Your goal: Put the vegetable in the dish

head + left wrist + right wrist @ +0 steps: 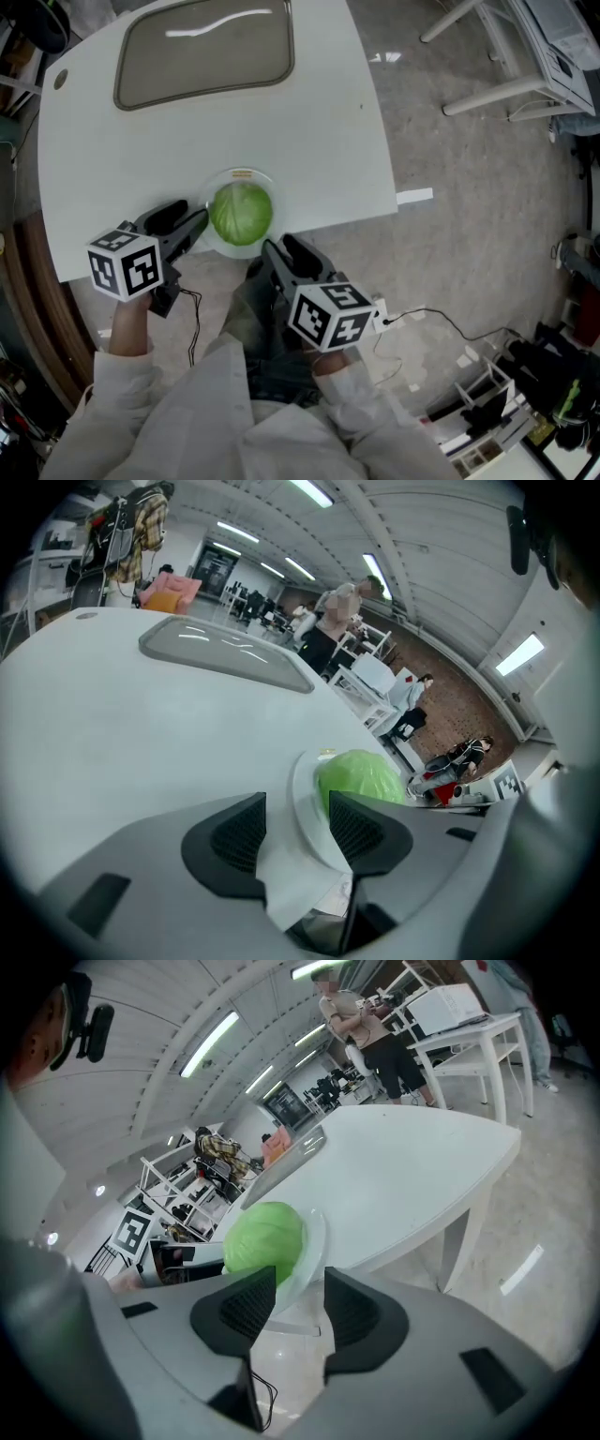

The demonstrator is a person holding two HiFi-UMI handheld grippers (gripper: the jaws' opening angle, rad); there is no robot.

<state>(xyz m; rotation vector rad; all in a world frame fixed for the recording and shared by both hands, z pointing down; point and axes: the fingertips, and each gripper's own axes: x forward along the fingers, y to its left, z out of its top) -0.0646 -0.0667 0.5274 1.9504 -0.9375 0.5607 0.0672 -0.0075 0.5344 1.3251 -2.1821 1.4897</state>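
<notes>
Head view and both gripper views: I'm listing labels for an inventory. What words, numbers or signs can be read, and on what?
No words or numbers can be read in any view.
Left cube, on the left gripper: square black-and-white markers, no letters.
Right cube, on the right gripper: the same kind of markers, no letters.
Yellowish patch at the far rim of the dish: too small to read.

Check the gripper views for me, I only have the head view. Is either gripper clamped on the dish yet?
Observer: No. Left gripper view: the left gripper has its jaws apart, with the dish rim between them, not pinched.
Operator: Right?
Observer: The right gripper is open too, straddling the dish rim on its side.
Operator: Anyone close?
Observer: A person stands beyond the far end of the table, not at it.
</notes>
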